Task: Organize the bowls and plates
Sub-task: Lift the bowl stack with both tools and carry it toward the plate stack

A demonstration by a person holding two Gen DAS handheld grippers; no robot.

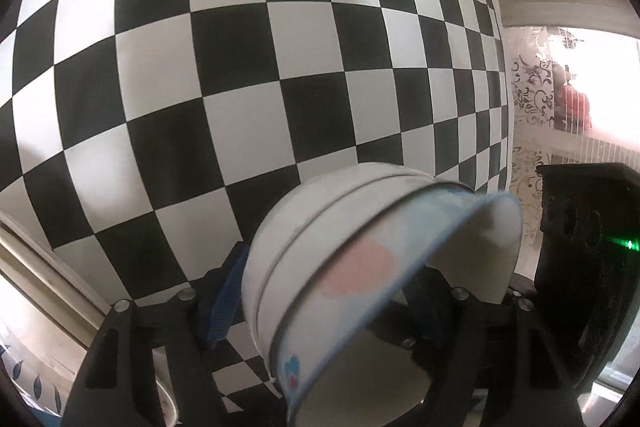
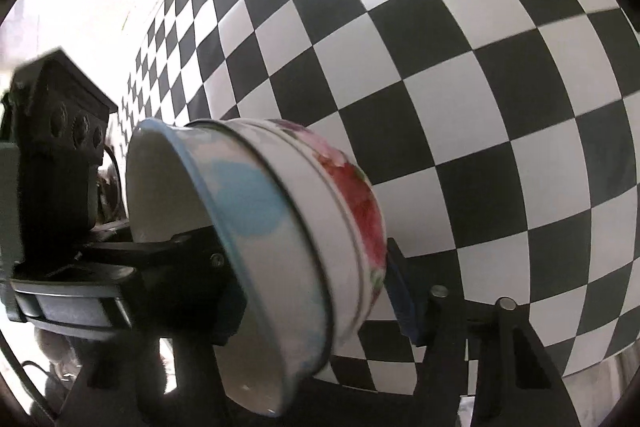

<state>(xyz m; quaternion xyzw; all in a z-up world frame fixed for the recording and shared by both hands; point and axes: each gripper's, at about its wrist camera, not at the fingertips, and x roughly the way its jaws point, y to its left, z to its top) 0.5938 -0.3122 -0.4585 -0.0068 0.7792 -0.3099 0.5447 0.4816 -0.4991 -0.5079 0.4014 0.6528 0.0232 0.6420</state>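
A stack of nested white bowls (image 1: 360, 267) is held on its side between both grippers, above a black and white checkered surface. The inner bowl has a blue rim and pink and blue patches. The outer bowl (image 2: 352, 211) carries a red flower print. My left gripper (image 1: 320, 291) is shut on the stack, with a blue pad (image 1: 228, 299) against the outer wall. My right gripper (image 2: 316, 287) is shut on the same stack, one finger inside the bowl and a blue pad (image 2: 404, 299) outside. Each view shows the other gripper's black body at the edge.
The checkered surface (image 1: 240, 67) fills most of both views. A patterned curtain and bright window (image 1: 560, 99) lie at the right of the left wrist view. A plate with a leaf print (image 1: 24, 375) shows at the lower left.
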